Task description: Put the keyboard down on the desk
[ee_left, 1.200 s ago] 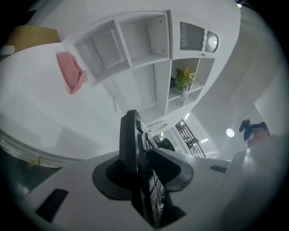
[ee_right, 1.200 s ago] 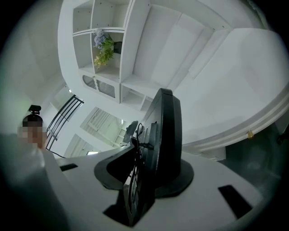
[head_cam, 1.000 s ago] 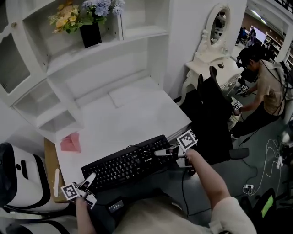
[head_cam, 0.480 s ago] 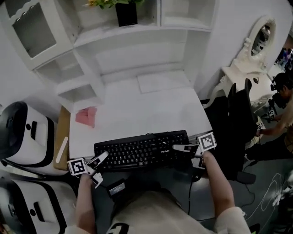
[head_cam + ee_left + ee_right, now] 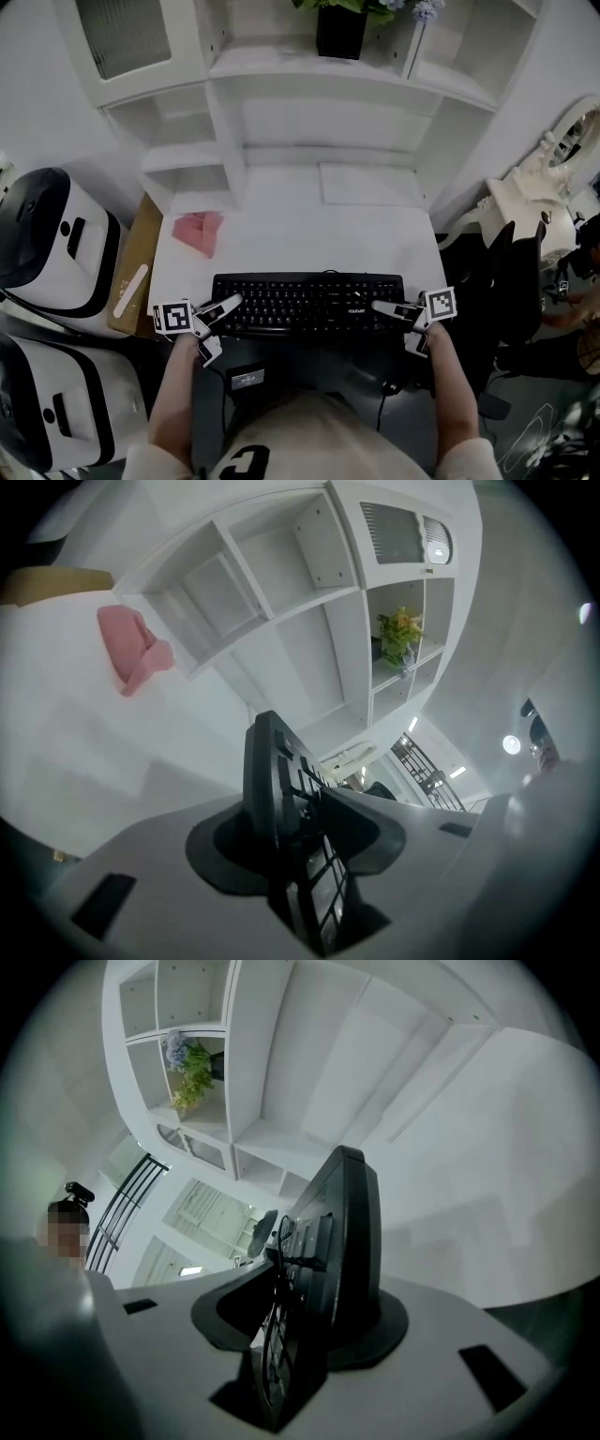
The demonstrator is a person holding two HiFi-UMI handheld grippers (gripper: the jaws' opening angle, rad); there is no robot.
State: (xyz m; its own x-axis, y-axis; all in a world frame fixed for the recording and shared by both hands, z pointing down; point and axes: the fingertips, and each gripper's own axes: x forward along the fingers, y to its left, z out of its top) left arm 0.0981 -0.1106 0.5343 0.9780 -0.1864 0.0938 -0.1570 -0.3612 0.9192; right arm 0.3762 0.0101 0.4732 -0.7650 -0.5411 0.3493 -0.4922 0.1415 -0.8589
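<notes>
**Inspector:** Report item 1, the task object; appearance and position.

**Operator:** 1 black, rectangular, full-size plastic keyboard; keys face up; main key block at the left, number pad at the right; a small pale logo sits near the right end, too small to read; 1 thin black cable leaves the rear edge near the middle. The keyboard lies level along the front edge of the flat white desk top, long side parallel to that edge; whether the underside rests fully on the surface cannot be confirmed. A crumpled pink cloth lies on the desk beyond the keyboard's left rear corner, apart from it.

**Inspector:** Report items 2 and 3, the tongs.

**Operator:** The left gripper sits at the keyboard's left end; its jaws are opening; the left gripper view shows the keyboard's end standing edge-on between the 2 jaws, 1 pad against the underside and 1 over the key tops. The right gripper sits at the right end; its jaws are also opening; the right gripper view shows the keyboard's right end between them in the same way, with both pads against it. Each gripper reaches in from the desk's front edge; the marker cubes stand outboard of the keyboard's 2 ends.
</notes>
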